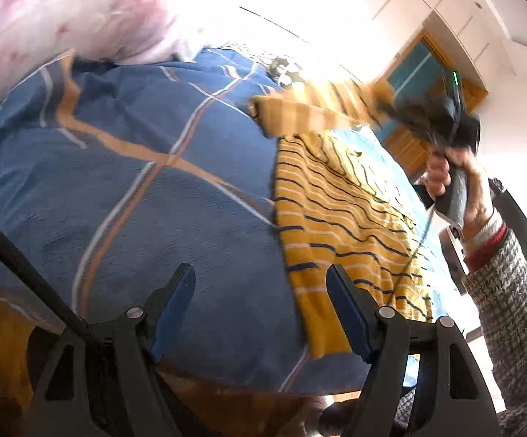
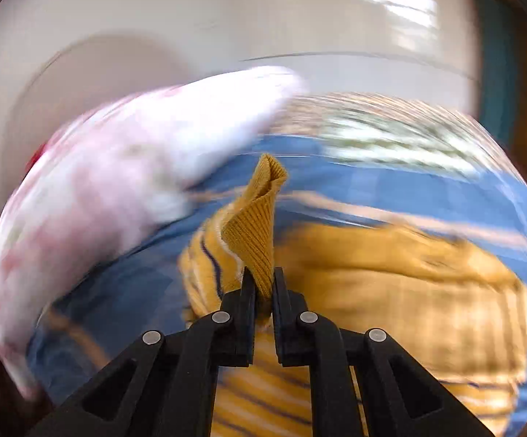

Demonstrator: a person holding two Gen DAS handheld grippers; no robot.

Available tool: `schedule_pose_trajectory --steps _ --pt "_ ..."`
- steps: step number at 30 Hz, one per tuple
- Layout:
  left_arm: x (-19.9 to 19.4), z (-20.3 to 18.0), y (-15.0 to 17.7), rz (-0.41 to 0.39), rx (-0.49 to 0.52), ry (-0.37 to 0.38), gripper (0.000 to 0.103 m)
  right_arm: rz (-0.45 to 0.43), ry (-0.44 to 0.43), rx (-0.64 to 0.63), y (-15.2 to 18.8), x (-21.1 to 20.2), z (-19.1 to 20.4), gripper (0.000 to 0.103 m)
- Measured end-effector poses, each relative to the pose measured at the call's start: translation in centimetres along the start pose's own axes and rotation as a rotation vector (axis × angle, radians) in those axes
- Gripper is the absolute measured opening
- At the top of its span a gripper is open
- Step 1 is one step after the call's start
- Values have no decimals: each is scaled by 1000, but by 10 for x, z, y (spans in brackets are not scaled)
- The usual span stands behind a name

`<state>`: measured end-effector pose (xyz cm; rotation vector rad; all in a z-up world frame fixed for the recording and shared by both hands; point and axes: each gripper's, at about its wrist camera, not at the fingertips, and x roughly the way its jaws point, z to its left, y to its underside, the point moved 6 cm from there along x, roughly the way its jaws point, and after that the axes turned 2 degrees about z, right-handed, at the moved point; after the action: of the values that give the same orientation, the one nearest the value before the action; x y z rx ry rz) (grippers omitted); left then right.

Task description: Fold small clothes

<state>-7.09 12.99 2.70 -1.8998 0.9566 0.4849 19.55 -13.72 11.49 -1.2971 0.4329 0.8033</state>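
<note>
On the left, a pink pillow [image 1: 63, 11] is lying at the head of the bed [image 1: 125, 167], which is wearing a blue checked cover. My left gripper [image 1: 260, 313] is hovering over that cover with its jaws spread wide, gripping nothing. Just right of it, the mustard striped sweater [image 1: 340, 211] is lying flat on the bed. Further right, my right gripper [image 2: 263, 284] is pinching the sweater's ribbed cuff [image 2: 256, 233] and lifting the sleeve [image 1: 300, 118] clear of the body.
</note>
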Motion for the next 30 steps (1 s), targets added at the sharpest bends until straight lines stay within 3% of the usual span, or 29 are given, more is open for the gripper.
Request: schedule_pose_trajectory --steps 1,4,6,9,13,17,20,24,30 --pt "2 -4 -1 2 9 -2 73 6 36 88 2 -5 -47 9" --pt "9 -9 -3 15 36 -18 73 34 139 224 17 -11 -135 9" --pt "13 -14 -3 31 45 -30 73 99 191 291 38 -4 -191 9" --pt "19 -18 -6 49 41 -42 73 162 276 341 65 2 -238 15" --pt "25 -23 -11 60 69 -80 73 130 335 321 79 -23 -263 27" --pt "35 -32 -17 69 88 -88 73 73 322 275 72 -56 -260 28" --pt "48 -41 -25 69 101 -91 74 56 235 247 61 -59 -236 29" --pt "80 -59 -45 37 162 -85 74 81 114 116 41 -33 -177 44" --pt "143 -60 -44 66 191 -112 74 169 15 -86 19 32 -81 51"
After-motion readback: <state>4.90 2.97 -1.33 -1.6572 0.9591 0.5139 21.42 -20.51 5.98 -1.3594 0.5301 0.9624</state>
